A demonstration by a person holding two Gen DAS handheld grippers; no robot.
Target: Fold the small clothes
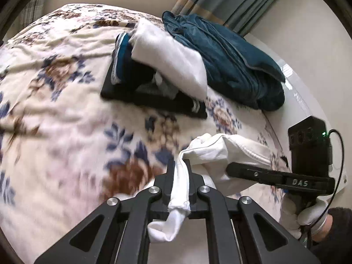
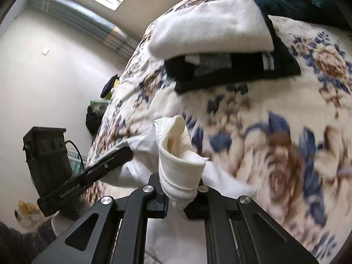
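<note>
Both grippers — left gripper (image 1: 179,165), right gripper (image 2: 178,176) — fingers clamped on one white sock (image 1: 211,151).

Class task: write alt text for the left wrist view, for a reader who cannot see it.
The left hand-held gripper is shut on a white sock, which the right hand-held gripper also clamps, above a floral blanket. Beyond lie a stack of folded clothes and a teal garment.
</note>
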